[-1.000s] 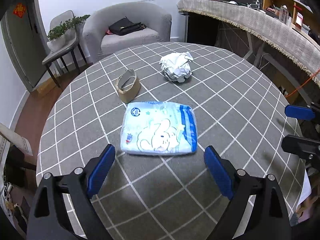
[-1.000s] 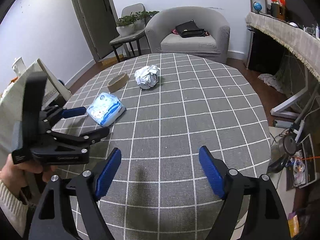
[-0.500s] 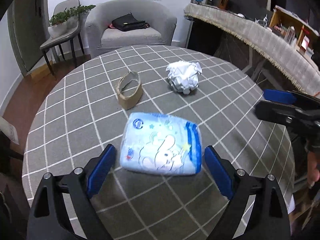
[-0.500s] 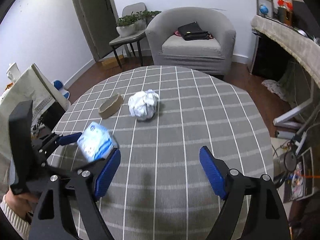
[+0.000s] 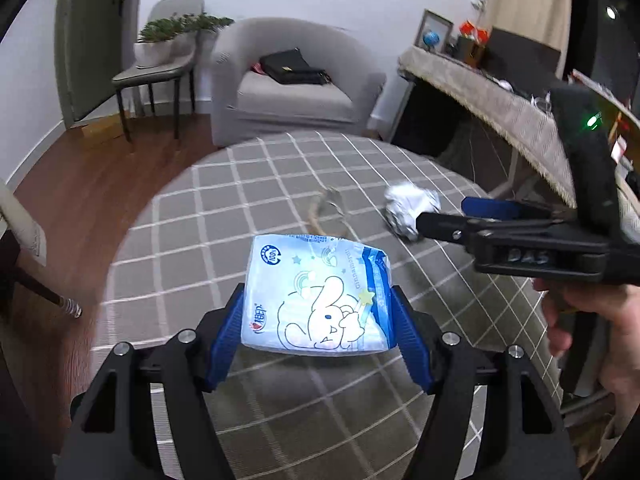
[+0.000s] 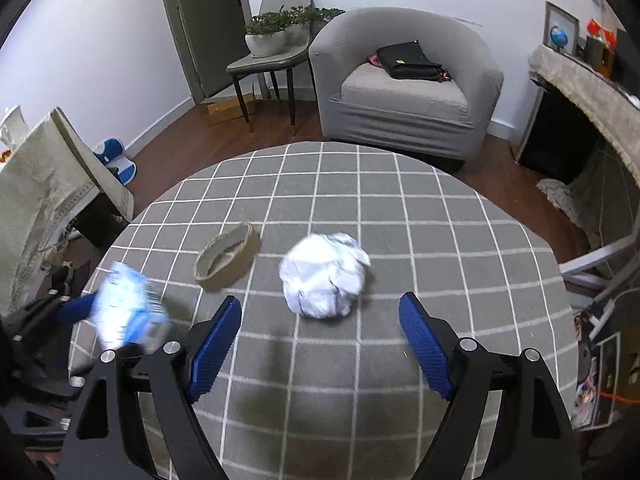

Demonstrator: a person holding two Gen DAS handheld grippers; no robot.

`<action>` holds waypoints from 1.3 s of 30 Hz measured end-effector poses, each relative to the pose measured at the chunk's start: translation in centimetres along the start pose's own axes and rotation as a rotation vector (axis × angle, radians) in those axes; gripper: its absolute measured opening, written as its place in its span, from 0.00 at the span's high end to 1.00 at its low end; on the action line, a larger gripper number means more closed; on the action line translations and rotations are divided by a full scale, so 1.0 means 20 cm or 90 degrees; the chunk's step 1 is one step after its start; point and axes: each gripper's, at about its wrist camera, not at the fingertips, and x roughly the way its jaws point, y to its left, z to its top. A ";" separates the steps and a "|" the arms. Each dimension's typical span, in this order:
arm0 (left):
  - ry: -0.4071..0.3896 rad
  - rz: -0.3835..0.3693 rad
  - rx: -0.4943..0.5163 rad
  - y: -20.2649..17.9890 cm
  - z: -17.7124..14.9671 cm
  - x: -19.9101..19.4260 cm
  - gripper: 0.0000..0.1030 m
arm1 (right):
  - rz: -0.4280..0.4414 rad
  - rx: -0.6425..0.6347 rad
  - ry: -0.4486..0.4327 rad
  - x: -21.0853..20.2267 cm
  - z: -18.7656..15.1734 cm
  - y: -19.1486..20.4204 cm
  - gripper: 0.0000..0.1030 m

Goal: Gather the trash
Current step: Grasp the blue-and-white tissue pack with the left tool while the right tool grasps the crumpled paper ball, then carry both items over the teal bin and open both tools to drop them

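My left gripper (image 5: 318,330): black angular frame, ribbed blue pads, silver screws at the pivots. My right gripper (image 6: 320,344) is built alike. Seen at right of the left-wrist frame, its body bears raised lettering and a green lamp at upper right.

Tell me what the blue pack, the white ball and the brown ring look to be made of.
Blue pack: glossy plastic film, judging by its sheen and printed rabbit; it looks soft and padded. White ball: crumpled paper, matte, with sharp creases, though the silvery grey patches could be foil or print. Brown ring: cardboard, dull brown, thin-walled, probably a spent tape core.
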 end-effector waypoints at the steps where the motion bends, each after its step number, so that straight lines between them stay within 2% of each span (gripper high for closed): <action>1: -0.002 0.002 -0.007 0.04 0.00 -0.02 0.31 | -0.006 -0.007 0.003 0.02 0.01 0.02 0.28; 5: -0.014 0.013 -0.028 0.14 0.00 -0.09 0.31 | -0.038 -0.003 0.016 0.09 0.04 0.05 0.33; 8: -0.025 0.010 -0.054 0.22 0.00 -0.15 0.31 | -0.060 0.010 0.022 0.14 0.06 0.05 0.42; 9: -0.028 0.010 -0.059 0.24 0.01 -0.16 0.31 | -0.060 0.012 0.026 0.16 0.07 0.05 0.50; 12: -0.031 0.017 -0.071 0.31 -0.01 -0.20 0.31 | -0.069 0.010 0.035 0.17 0.08 0.06 0.54; 20: -0.034 0.043 -0.084 0.47 -0.04 -0.30 0.31 | -0.092 0.009 0.019 0.00 0.07 0.17 0.54; 26: -0.038 0.039 -0.119 0.55 -0.05 -0.39 0.31 | -0.086 0.003 0.012 -0.13 0.03 0.30 0.54; 34: -0.066 0.029 -0.134 0.60 -0.09 -0.55 0.31 | -0.071 -0.028 0.001 -0.30 -0.01 0.61 0.54; 39: -0.064 0.044 -0.164 0.72 -0.13 -0.61 0.31 | -0.045 -0.053 -0.008 -0.34 -0.02 0.83 0.54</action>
